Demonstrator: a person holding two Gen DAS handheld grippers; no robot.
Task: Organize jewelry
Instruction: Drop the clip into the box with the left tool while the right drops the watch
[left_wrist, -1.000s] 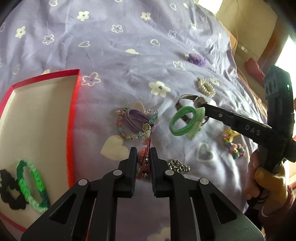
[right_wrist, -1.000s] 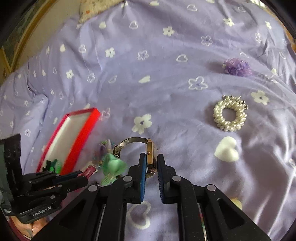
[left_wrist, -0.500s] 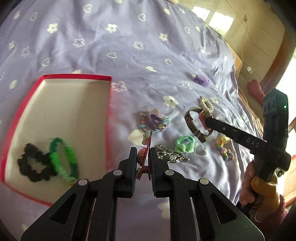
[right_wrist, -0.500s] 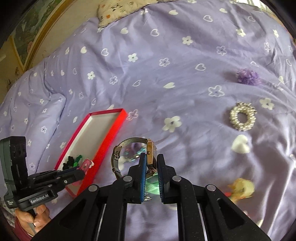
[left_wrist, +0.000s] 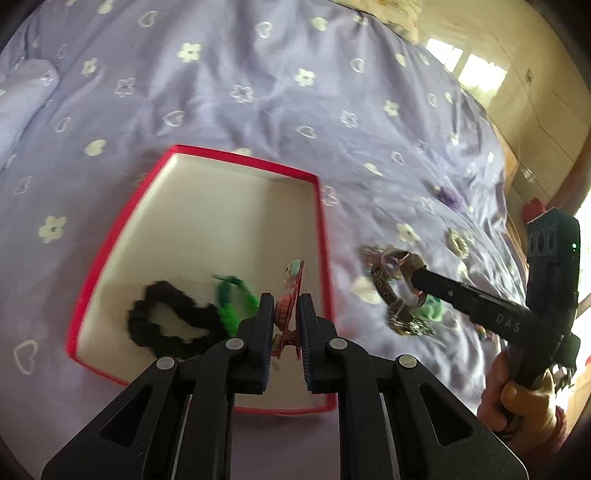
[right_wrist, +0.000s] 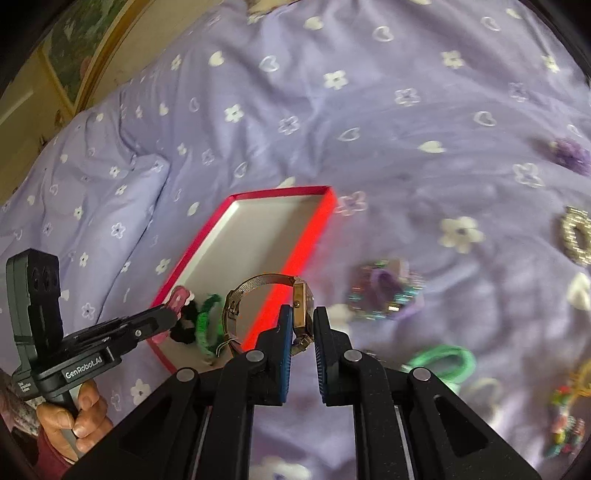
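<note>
Two hair ties lie in the red box; left tool pinches a hair clip, right tool a watch; several pieces wait on the bed.

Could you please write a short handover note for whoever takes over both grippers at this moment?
Left gripper: shut on a red hair clip, held above the red box.
Right gripper: shut on a wristwatch, held off the bed beside the box.
Done: black scrunchie and green scrunchie lie in the box.
Left: drop the clip and watch, then collect the beaded bracelet, green band, pearl ring and purple flower from the bedspread.
</note>
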